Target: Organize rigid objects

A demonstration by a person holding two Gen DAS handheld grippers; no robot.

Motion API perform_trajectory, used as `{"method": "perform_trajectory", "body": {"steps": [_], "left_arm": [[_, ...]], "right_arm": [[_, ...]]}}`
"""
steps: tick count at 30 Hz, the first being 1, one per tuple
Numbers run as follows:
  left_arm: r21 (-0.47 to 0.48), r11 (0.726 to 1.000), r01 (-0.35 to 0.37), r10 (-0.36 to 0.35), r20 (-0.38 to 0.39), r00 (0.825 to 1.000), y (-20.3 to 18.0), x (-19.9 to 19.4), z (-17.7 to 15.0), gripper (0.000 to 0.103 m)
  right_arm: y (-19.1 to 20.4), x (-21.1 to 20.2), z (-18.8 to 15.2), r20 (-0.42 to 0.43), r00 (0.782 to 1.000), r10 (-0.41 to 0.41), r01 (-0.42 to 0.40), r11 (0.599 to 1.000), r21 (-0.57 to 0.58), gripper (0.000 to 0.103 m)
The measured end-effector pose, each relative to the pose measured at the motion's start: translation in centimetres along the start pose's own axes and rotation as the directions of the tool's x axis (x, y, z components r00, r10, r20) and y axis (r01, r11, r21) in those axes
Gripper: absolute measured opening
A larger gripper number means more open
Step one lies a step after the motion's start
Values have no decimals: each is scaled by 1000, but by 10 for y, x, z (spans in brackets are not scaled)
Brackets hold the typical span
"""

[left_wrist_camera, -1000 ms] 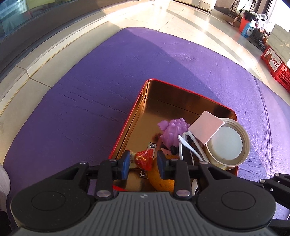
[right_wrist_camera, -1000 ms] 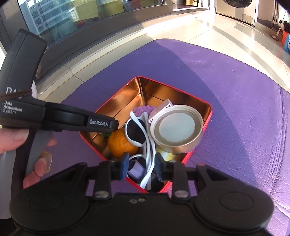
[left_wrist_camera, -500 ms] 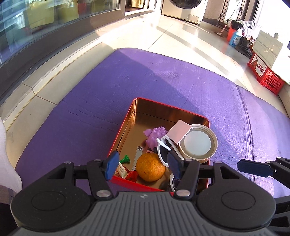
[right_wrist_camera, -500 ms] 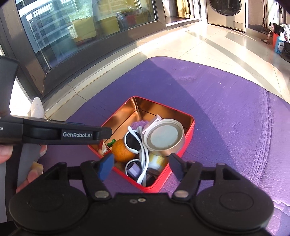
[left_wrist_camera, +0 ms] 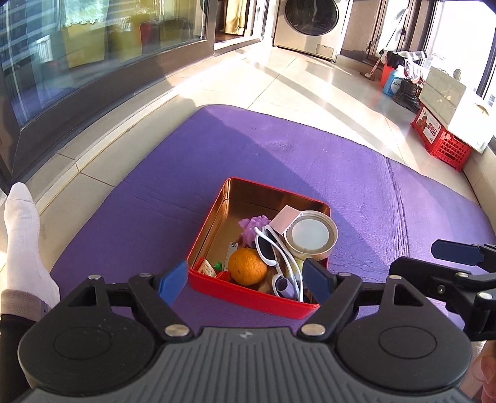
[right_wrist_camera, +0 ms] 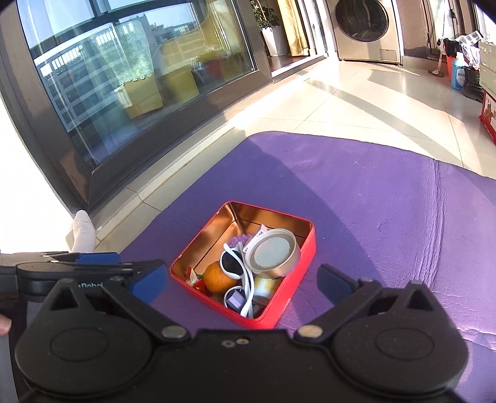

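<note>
A red tin box (left_wrist_camera: pixel 245 296) with a gold inside sits on the purple mat (left_wrist_camera: pixel 279 155). It holds an orange (left_wrist_camera: pixel 249 266), white sunglasses (left_wrist_camera: pixel 272 248), a round tin lid (left_wrist_camera: pixel 311 235), a pink square piece (left_wrist_camera: pixel 286 218), a purple toy (left_wrist_camera: pixel 252 226) and small packets. My left gripper (left_wrist_camera: pixel 246 283) is open and empty, raised above the box's near edge. My right gripper (right_wrist_camera: pixel 243 283) is open and empty, raised above the same red tin box (right_wrist_camera: pixel 279 294); the orange (right_wrist_camera: pixel 218 277) and the round tin lid (right_wrist_camera: pixel 272 252) show between its fingers.
The mat lies on a tiled floor (left_wrist_camera: pixel 294 80) beside a glass window wall (right_wrist_camera: pixel 124 77). A white-socked foot (left_wrist_camera: pixel 21 235) rests at the left. A washing machine (left_wrist_camera: pixel 313 24) and a red crate (left_wrist_camera: pixel 440 139) stand far back. The right gripper's fingers (left_wrist_camera: pixel 455 252) show at the right.
Both grippers have opened wide and pulled up and back from the box. One second ago they were nearly shut, low over its contents. The box's contents have stayed in place.
</note>
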State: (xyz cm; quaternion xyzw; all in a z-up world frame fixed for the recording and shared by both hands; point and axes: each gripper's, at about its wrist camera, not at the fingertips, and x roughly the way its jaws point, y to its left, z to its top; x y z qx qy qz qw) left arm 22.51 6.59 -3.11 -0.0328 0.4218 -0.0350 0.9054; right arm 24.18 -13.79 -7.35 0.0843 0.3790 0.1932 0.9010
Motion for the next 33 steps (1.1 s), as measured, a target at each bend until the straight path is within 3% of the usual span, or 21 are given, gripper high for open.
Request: {"method": "perform_trajectory", "body": {"steps": [12, 33], "left_arm": [[11, 998, 67, -67, 50, 996, -18, -46, -9, 96], [56, 998, 29, -32, 66, 997, -38, -65, -18, 96]], "right_arm": [[-10, -31, -12, 34, 999, -34, 32, 998, 51, 103], [-9, -51, -23, 37, 999, -33, 31, 998, 59, 103]]}}
